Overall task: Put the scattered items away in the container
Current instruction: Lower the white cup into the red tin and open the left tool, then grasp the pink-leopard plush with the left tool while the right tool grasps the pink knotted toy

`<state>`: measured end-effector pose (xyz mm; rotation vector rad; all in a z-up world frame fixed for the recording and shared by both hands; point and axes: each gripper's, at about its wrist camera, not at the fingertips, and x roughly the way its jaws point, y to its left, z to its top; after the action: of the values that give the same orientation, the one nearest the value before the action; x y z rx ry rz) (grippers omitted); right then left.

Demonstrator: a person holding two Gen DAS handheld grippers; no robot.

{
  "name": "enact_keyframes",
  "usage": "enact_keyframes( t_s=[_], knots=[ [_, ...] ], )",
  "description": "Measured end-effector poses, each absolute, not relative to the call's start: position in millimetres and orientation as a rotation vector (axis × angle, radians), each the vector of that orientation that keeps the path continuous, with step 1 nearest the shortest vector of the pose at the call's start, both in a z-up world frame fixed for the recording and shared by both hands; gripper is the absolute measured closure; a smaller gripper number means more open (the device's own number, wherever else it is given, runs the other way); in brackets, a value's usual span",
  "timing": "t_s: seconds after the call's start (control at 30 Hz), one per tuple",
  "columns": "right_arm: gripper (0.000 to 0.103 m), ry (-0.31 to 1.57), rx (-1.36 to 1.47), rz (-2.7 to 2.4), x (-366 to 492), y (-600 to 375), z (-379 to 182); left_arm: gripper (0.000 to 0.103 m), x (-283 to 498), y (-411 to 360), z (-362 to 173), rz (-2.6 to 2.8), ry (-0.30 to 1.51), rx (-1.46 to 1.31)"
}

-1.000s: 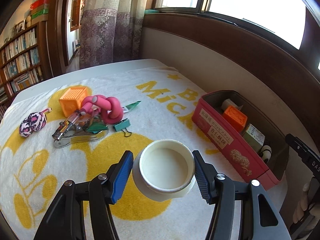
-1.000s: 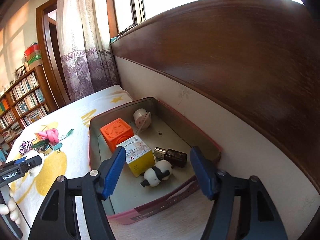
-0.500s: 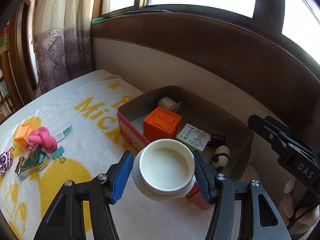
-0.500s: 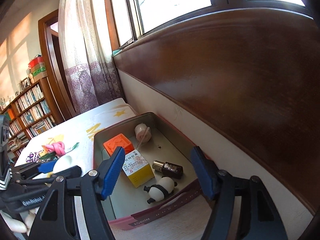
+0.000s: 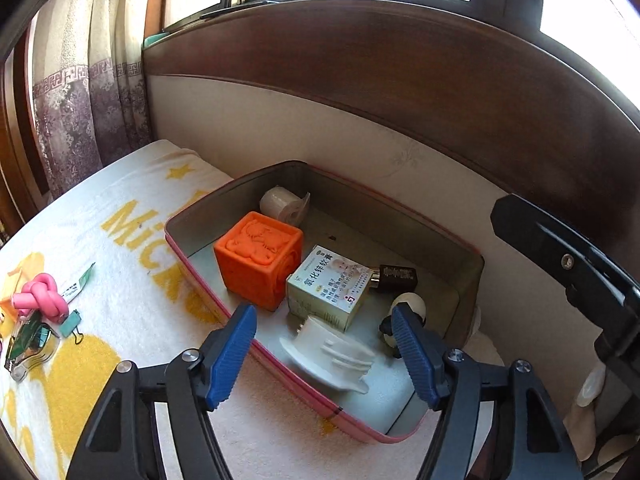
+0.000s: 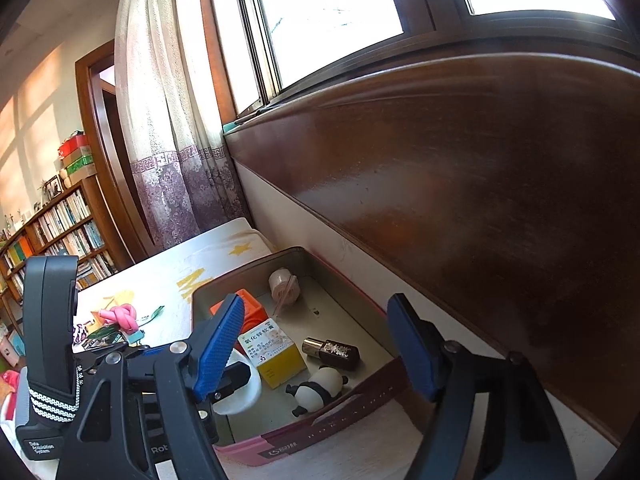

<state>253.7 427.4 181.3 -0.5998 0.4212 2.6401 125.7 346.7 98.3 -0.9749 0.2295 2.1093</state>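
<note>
I've just spread my left gripper (image 5: 324, 354) wide over the tin's (image 5: 472, 258) near edge, so the white cup (image 5: 328, 354) drops inside, while my right gripper (image 6: 320, 348) hangs wide and empty.

Right gripper (image 6: 316, 344) with blue pads spread wide above a pink-rimmed tin (image 6: 352, 404), inside it a tape roll (image 6: 282, 282), ointment box (image 6: 276, 350), panda figure (image 6: 318, 390), dark bottle (image 6: 332, 352), perhaps a white cup (image 6: 242, 390) under the left gripper (image 6: 168, 364).

box (image 5: 329, 289): 氧化锌软膏 | towel (image 5: 132, 236): "MiCK" | left tongs' housing (image 6: 40, 446): "Data Acquisition System"
</note>
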Motion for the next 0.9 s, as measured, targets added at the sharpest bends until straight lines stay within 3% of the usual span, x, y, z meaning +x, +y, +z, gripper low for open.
enact_keyframes(
  t_s=[0.9],
  knots=[
    [0.025, 0.357, -0.755, 2.790, 196, 354, 168, 0.032, 84, 231, 99, 2.303, 0.029, -1.047]
  ],
)
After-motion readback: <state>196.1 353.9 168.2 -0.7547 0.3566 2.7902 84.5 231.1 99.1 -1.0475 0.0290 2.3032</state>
